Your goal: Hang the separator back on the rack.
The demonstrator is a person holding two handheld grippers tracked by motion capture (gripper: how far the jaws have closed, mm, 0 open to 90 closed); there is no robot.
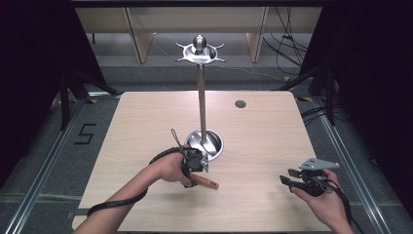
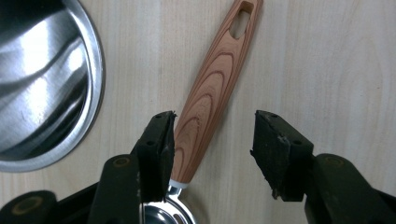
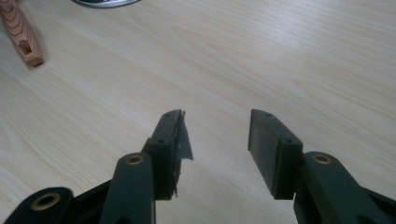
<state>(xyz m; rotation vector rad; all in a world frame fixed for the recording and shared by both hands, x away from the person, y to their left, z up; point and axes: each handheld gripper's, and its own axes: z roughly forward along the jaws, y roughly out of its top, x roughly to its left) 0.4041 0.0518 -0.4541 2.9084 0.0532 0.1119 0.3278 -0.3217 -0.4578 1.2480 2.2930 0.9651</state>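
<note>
A utensil with a reddish wooden handle [image 2: 210, 93] and a metal head [image 2: 161, 215] lies flat on the pale wooden table [image 1: 258, 136]. My left gripper [image 2: 215, 122] points down over it with its jaws wide apart; the handle lies between them against the left finger [image 2: 156, 149], clear of the right one. In the high view the left gripper [image 1: 195, 163] sits just in front of the stand's base, and the handle [image 1: 207, 184] pokes out to its right. My right gripper [image 1: 288, 176] rests open and empty near the table's front right, also seen as the right gripper [image 3: 215, 126].
A metal stand rises mid-table: a round shiny base dish [image 1: 214, 146], a thin pole [image 1: 201, 97] and a hooked top plate [image 1: 199, 52]. The base dish [image 2: 46, 84] lies close to the left jaw. A small dark hole [image 1: 240, 104] marks the far side of the table.
</note>
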